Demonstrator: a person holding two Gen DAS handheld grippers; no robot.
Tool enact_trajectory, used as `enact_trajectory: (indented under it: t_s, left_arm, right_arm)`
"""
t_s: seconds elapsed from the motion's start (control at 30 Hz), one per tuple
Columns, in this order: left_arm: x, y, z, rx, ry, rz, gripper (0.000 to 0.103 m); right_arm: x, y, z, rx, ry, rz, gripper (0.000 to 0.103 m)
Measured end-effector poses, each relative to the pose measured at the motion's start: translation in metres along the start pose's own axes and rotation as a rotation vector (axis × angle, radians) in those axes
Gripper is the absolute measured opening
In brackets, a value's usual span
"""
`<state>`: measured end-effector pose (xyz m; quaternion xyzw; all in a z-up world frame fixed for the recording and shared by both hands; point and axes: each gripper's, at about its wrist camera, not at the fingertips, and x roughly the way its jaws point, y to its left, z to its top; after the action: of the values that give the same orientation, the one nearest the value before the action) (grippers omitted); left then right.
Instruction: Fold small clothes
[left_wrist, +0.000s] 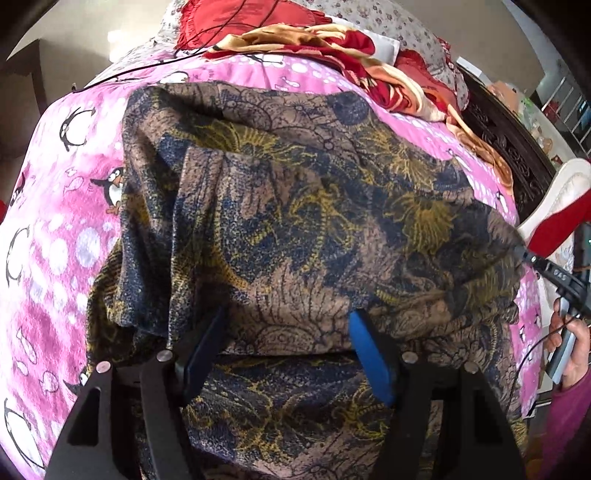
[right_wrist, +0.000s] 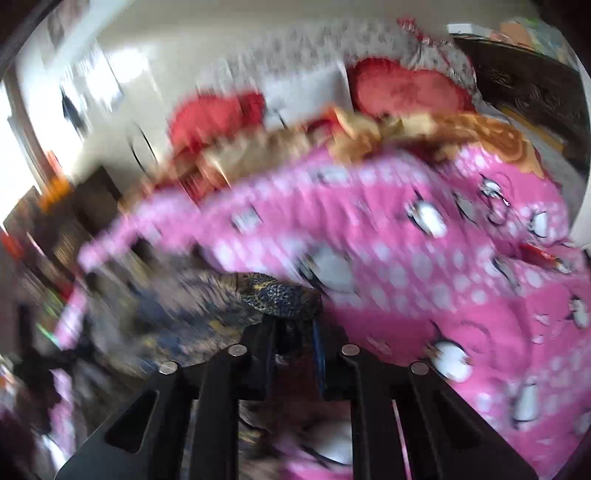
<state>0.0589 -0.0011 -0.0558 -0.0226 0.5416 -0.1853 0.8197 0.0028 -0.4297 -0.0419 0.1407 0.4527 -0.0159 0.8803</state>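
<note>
Pink penguin-print bedsheet (left_wrist: 55, 229) under patterned brown garment (left_wrist: 295, 229); red pillows (right_wrist: 402, 92), pale walls behind. No legible writing. Left gripper (left_wrist: 288, 332) jaws wide apart over garment; right gripper (right_wrist: 291, 328) pinching garment fold.

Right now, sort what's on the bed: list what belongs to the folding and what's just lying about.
For the folding:
- patterned brown-and-blue garment
- left gripper
- right gripper

Lying about:
- pink penguin bedsheet
- red-and-gold blanket
- floral pillows

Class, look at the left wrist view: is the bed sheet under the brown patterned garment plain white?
No, the sheet beneath the garment is pink with penguins.
</note>
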Motion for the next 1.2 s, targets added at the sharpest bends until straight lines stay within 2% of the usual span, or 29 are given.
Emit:
enact_trajectory:
  t_s: [0.07, 0.13, 0.2, 0.27, 0.33, 0.37, 0.5, 0.67, 0.83, 0.87, 0.9, 1.03, 1.1, 1.2]
  left_arm:
    - [-0.002, 0.000, -0.001, 0.008, 0.000, 0.003, 0.073]
    - [-0.007, 0.000, -0.002, 0.009, 0.002, -0.008, 0.073]
    - [-0.012, 0.001, -0.003, 0.002, -0.001, -0.022, 0.073]
    - [-0.020, 0.002, -0.003, -0.008, -0.018, -0.029, 0.073]
    - [-0.027, 0.001, -0.002, -0.017, -0.040, -0.029, 0.073]
    - [-0.029, 0.000, -0.001, -0.018, -0.048, -0.031, 0.073]
    - [-0.036, -0.004, 0.002, -0.009, -0.069, -0.016, 0.073]
    - [-0.033, 0.007, 0.002, -0.043, -0.059, 0.003, 0.073]
    - [-0.038, 0.023, -0.006, -0.056, -0.060, 0.011, 0.073]
    - [-0.039, 0.026, -0.006, -0.056, -0.063, 0.021, 0.073]
    - [-0.040, 0.028, -0.006, -0.056, -0.065, 0.025, 0.073]
    - [-0.040, 0.037, -0.002, -0.077, -0.081, 0.013, 0.073]
    - [-0.034, 0.037, 0.000, -0.084, -0.073, 0.026, 0.073]
    - [-0.025, 0.035, -0.001, -0.076, -0.059, 0.044, 0.073]
  right_arm:
    - [0.004, -0.028, -0.009, 0.112, 0.036, -0.021, 0.020]
    - [-0.012, -0.056, -0.011, 0.233, 0.004, -0.048, 0.020]
    - [-0.029, -0.066, -0.007, 0.295, -0.043, 0.054, 0.020]
    - [-0.039, -0.059, 0.003, 0.295, -0.067, 0.164, 0.024]
    - [-0.040, -0.036, 0.017, 0.224, -0.063, 0.214, 0.038]
    - [-0.036, -0.020, 0.025, 0.178, -0.057, 0.212, 0.045]
    - [-0.016, 0.037, 0.045, -0.017, -0.018, 0.203, 0.046]
    - [0.031, 0.101, 0.057, -0.201, 0.063, 0.214, 0.051]
    - [0.089, 0.134, 0.058, -0.353, 0.141, 0.080, 0.053]
    - [0.091, 0.136, 0.056, -0.384, 0.134, 0.048, 0.041]
    - [0.089, 0.139, 0.055, -0.406, 0.107, 0.015, 0.009]
    - [0.057, 0.137, 0.069, -0.385, -0.049, -0.001, 0.008]
    - [0.057, 0.133, 0.081, -0.337, -0.063, -0.011, 0.007]
    - [0.081, 0.138, 0.084, -0.345, -0.063, -0.105, 0.007]
